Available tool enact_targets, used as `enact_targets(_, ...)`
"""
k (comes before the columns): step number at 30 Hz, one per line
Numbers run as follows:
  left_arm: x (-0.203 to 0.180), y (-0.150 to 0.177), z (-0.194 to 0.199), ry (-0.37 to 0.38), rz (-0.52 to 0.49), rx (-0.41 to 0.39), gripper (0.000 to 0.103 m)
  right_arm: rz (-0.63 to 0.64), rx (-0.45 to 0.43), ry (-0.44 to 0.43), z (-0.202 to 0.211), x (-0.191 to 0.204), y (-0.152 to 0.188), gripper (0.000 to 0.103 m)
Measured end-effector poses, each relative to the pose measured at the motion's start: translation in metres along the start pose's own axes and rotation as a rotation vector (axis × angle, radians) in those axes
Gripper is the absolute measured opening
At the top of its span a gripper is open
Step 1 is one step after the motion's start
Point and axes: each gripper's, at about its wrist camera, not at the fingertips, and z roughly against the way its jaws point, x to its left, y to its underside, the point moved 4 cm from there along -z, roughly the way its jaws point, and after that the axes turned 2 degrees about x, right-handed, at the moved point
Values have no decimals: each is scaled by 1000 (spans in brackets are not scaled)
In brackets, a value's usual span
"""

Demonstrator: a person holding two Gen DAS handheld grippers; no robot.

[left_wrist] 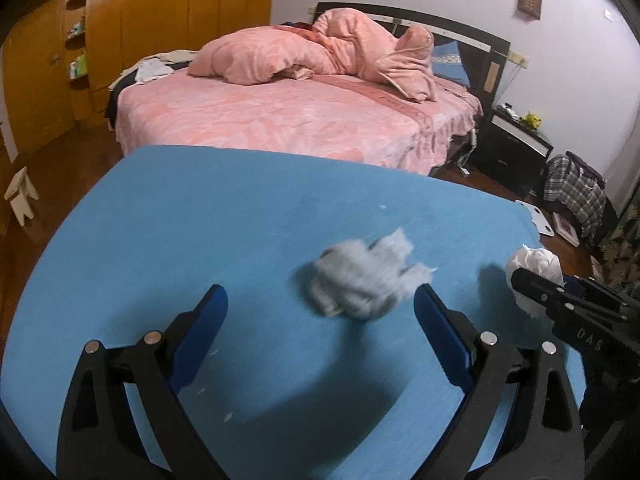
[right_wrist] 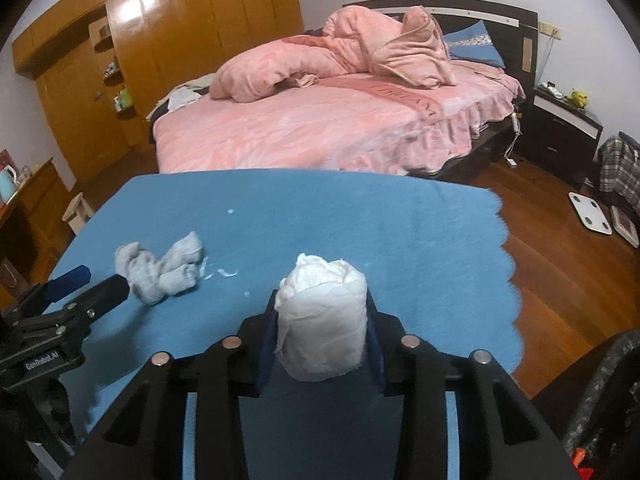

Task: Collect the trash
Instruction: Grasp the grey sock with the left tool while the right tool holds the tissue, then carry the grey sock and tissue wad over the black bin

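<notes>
Both views are dim and warm-tinted, lit from overhead indoors. Glare flares on the glossy wardrobe doors (right_wrist: 168, 20) far ahead and to the left of the right gripper. Soft shadows spread on the blue tablecloth (left_wrist: 240, 208) under the left gripper's fingers (left_wrist: 202, 320). The grey crumpled tissue (left_wrist: 364, 280) just ahead of them is smeared by motion blur. Fisheye bending curves the edges, and the corners fall black.

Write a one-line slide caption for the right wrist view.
Right tool grips a white wad of tissue on the blue cloth; a grey crumpled wad lies beside the left tool.
</notes>
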Motion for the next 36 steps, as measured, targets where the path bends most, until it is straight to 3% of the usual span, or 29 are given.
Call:
enact_targets(8,-21,-6,-36,6,-69,83,91,-31,12,4,-12,-14,-1,38)
enact_targets(16,-25,-2,-41,10,-85,101,56,-31,24,8,-17,-13,3,38)
enact_targets(19,-28,-2,-40,15,-100,97,47,-26,30,12,-18,-12,4,38)
enact_targets(36,-27,-3,-40,17,-89,94,41,-28,52,18,-22,-14,7,39)
